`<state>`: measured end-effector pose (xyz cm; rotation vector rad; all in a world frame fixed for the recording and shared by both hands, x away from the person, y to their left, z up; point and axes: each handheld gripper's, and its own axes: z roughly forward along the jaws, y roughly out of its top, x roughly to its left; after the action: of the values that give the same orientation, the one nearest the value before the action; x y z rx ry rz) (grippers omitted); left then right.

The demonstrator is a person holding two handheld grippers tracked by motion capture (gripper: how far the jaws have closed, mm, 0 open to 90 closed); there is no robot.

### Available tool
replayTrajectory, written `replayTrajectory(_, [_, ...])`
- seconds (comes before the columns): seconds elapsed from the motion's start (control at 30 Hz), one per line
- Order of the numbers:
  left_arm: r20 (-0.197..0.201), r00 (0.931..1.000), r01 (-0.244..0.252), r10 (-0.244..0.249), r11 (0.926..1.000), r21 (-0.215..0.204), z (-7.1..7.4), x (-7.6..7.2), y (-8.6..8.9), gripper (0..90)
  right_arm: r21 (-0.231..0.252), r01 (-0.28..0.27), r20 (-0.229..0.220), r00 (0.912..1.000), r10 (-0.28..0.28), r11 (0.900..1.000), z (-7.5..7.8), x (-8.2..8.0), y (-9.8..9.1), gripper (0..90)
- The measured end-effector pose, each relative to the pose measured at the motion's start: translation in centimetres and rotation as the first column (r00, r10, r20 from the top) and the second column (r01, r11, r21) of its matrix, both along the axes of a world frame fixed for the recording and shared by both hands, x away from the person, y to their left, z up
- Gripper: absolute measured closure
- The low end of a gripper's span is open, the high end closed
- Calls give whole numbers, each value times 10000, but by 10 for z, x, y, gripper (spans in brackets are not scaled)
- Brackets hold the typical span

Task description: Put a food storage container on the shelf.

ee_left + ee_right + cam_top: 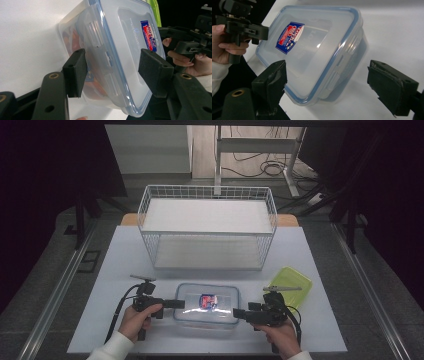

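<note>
Clear plastic formed the container that lay flat on the white table, near the person's edge and between the two grippers, its blue-rimmed lid clipped on and bearing a red and blue label. The left gripper, held in the person's left hand, pointed at the container's left end; in the left gripper view its jaws stood apart, one on either side of that end with its latch, and gaps showed between the pads and the plastic. The right gripper, held in the right hand, pointed at the right end; in the right gripper view its jaws were wide apart about the container's corner and side latch, not touching it. Something reddish-orange showed dimly through the container wall in the left gripper view, too blurred to identify. A green lid lay on the table just beyond the right gripper. Farther back stood a white wire rack with two shelves, well apart from the container.
</note>
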<state>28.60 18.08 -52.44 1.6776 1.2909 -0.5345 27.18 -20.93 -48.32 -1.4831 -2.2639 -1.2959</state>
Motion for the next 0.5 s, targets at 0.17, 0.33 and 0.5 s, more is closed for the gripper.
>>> replayTrajectory(0.17, [47, 10000, -6, 6, 10000, -2, 0, 0, 0, 404, 215, 430, -531, 9977, -418, 9988, -7, 7, 3, 147])
replayTrajectory(0.33, [76, 10000, -32, 32, 10000, 17, 0, 0, 0, 404, 258, 567, -853, 9949, -543, 9981, -11, 10, 7, 147])
replayTrajectory(0.5, [88, 10000, -29, 29, 10000, 20, 0, 0, 0, 403, 323, 691, -1184, 9909, -648, 9971, -15, 13, 9, 154])
